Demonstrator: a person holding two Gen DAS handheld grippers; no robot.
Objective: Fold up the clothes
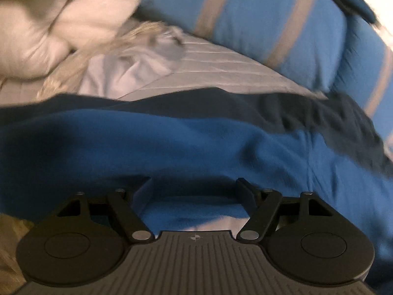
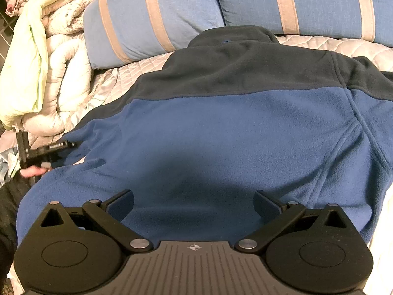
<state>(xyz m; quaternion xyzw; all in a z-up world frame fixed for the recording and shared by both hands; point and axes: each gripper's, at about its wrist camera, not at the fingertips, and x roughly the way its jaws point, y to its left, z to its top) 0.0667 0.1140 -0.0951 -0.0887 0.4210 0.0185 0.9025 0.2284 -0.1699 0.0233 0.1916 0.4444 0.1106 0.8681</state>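
Observation:
A fleece jacket (image 2: 221,135), blue with a dark navy yoke and collar (image 2: 233,39), lies spread flat on the bed with its collar toward the pillows. My right gripper (image 2: 194,196) hovers open over the hem area, and nothing is between its fingers. In the blurred left wrist view the same fleece (image 1: 172,142) runs across the frame. My left gripper (image 1: 194,191) stands open just above its near edge, not clamped on the cloth. At the left of the right wrist view, the left gripper (image 2: 66,146) sits by the jacket's left sleeve, held by a hand (image 2: 32,170).
Two blue pillows with tan stripes (image 2: 159,17) line the back of the bed. The bedspread is pale and quilted (image 2: 343,46). On the left lies a heap of clothes with a cream puffy jacket (image 2: 66,78) and a pale green garment (image 2: 27,56), seen blurred as a white heap (image 1: 61,19).

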